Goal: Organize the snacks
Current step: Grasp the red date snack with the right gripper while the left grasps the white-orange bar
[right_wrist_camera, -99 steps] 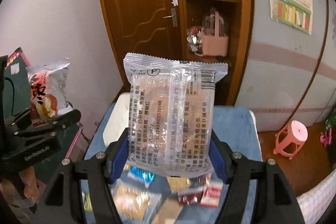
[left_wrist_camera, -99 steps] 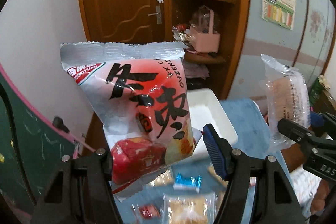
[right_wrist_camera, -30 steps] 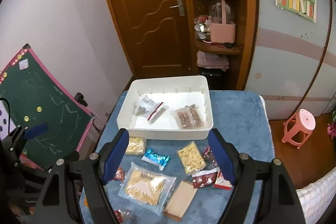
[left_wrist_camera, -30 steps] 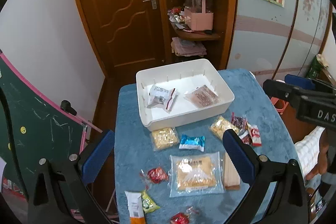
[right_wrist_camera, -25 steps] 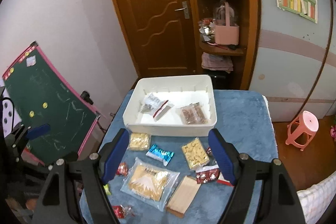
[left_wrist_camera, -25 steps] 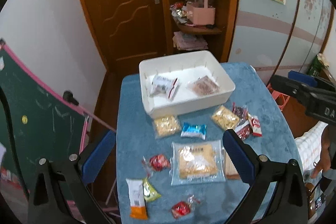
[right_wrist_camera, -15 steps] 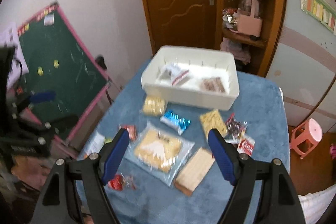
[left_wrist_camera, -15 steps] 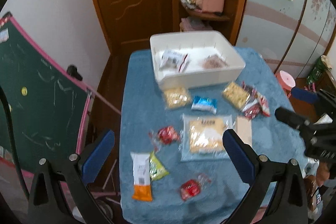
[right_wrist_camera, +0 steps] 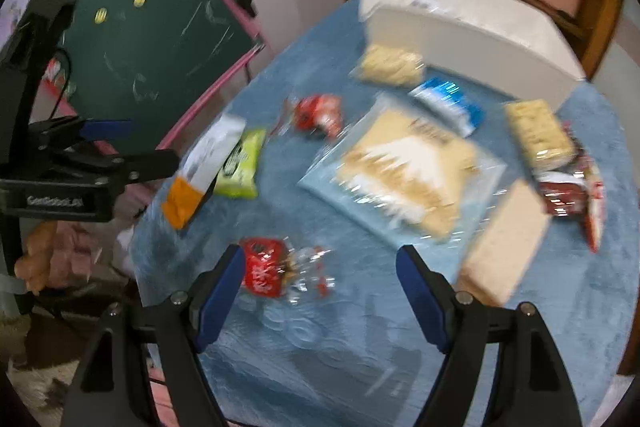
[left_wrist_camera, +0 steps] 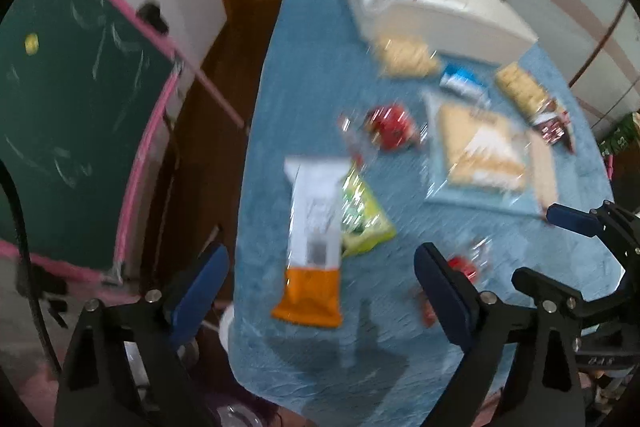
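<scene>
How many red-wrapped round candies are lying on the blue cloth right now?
2. One red candy lies mid-cloth, left of the big clear cracker bag. The other red candy lies at the near edge, between the open right gripper's fingers. Blur may hide others.

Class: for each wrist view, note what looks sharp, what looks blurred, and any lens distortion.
Left wrist view: left gripper sharp, snacks and white bin smeared by motion blur. Right wrist view: right gripper crisp, clear cracker bag streaked. Both: fisheye curvature, dark corners.

Snacks on table, bin at far end
Bin point(right_wrist_camera: 472, 39) far; big flat pkt point(right_wrist_camera: 404, 167) centre; long bar point(right_wrist_camera: 204, 167) w/ small pkt point(right_wrist_camera: 242, 167) just beside, left; candy point(right_wrist_camera: 268, 267) near edge.
</scene>
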The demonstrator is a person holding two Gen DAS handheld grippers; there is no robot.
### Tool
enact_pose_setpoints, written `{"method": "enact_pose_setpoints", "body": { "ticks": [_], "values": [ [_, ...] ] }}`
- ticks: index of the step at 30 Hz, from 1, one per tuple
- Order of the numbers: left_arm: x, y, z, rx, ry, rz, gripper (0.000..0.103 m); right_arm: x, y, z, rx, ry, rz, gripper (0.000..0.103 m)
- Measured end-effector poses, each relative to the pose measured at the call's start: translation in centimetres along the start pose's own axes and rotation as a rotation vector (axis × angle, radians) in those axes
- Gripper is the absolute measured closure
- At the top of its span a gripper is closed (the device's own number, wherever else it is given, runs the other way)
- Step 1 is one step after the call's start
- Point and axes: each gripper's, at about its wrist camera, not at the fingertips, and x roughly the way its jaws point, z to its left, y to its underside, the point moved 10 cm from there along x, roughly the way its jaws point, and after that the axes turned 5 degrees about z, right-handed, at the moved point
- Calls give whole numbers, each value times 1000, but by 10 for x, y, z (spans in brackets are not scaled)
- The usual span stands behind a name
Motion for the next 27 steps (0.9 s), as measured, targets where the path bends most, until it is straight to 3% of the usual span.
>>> {"method": "enact_pose_setpoints", "body": {
  "ticks": [4, 9, 19, 21, 24, 25, 27],
  "values": [
    [32, 16, 7, -22, 14, 57, 13, 32, 7, 12, 2, -33, 54, 25],
    [52, 19, 15, -42, 3, 63, 13, 64, 19, 23, 23, -74, 132, 23],
    [83, 6, 21, -88, -1, 85, 23, 79, 23, 41, -74, 44, 123, 15],
    [82, 5, 19, -62, -10, 69, 29, 81, 24, 44, -96, 81, 118, 21],
    [79, 5, 11, -26, -8, 64, 55, 80, 24, 50, -116, 75, 103, 38],
    [77, 6, 10, -12, -41, 64, 62, 79, 21, 52, -121, 76, 98, 39],
    [76, 6, 8, 6, -56, 58, 64, 76, 23, 51, -118, 69, 94, 45]
  ]
}}
